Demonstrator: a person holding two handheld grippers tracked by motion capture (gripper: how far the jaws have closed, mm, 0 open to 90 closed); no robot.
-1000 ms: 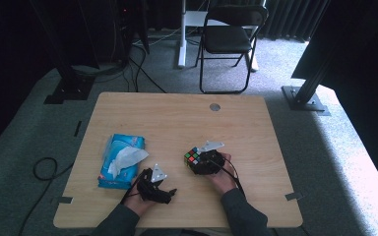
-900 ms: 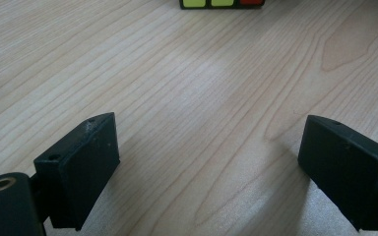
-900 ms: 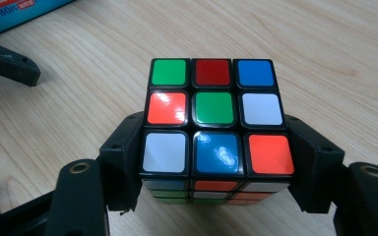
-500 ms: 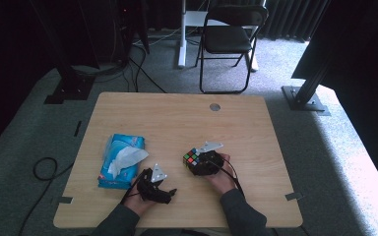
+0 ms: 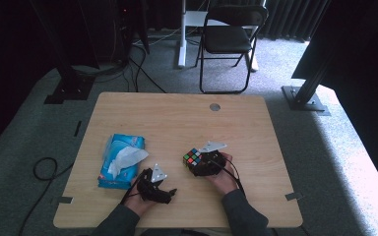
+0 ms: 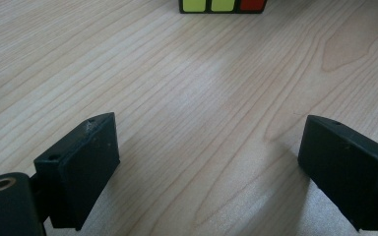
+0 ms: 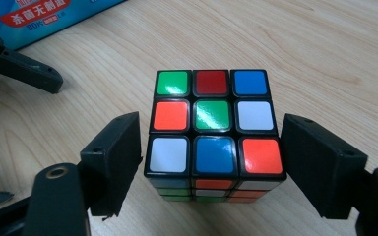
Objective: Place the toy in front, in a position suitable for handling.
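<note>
We see the puzzle cube (image 7: 214, 129) resting on the table (image 5: 256, 132) between our right tongs' (image 7: 211, 162) spread jaws, seemingly untouched, while our left tongs (image 6: 209, 169) gape open over bare wood nearby.

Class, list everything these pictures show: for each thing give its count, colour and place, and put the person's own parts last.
Cube: one, multicoloured, on the table between the right gripper's jaws.
Tissue pack: one, blue with white tissue sticking out, table's left side.
Table: one, light wood, centre.
Chair: one, black, beyond the table.
Stands: two, black, on the grey carpet either side.
Left gripper: one, black, open over bare wood.
Right gripper: one, black, open around the cube.
Hands: two, near table edge.
</note>
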